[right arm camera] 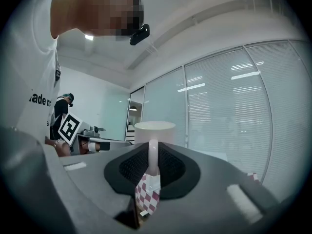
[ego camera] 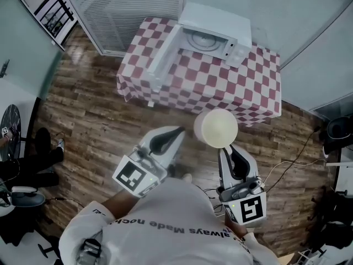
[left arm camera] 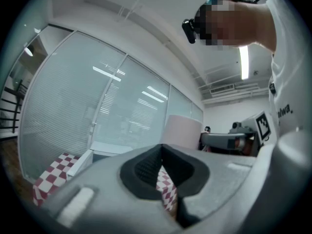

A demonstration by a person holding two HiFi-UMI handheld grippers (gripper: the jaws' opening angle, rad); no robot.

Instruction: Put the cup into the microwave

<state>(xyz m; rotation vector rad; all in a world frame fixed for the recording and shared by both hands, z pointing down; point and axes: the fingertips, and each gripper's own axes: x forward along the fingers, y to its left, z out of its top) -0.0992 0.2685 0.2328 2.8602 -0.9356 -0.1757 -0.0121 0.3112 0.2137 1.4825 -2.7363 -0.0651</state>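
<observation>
A white cup (ego camera: 215, 127) hangs in the air in front of the table, and my right gripper (ego camera: 227, 148) is shut on its handle. In the right gripper view the handle (right arm camera: 153, 155) is pinched between the pads, with the cup (right arm camera: 154, 126) upright just beyond them. The white microwave (ego camera: 212, 35) stands on the red-and-white checked table (ego camera: 220, 87) with its door (ego camera: 162, 57) swung open to the left and its cavity facing me. My left gripper (ego camera: 179, 130) is shut on nothing, beside the cup (left arm camera: 182, 130) at about the same height.
Wooden floor (ego camera: 83, 126) lies between me and the table. Glass walls with blinds (ego camera: 121, 10) run behind the table. Cables (ego camera: 292, 164) trail on the floor at the right. Another person's legs and dark gear (ego camera: 33, 159) are at the far left.
</observation>
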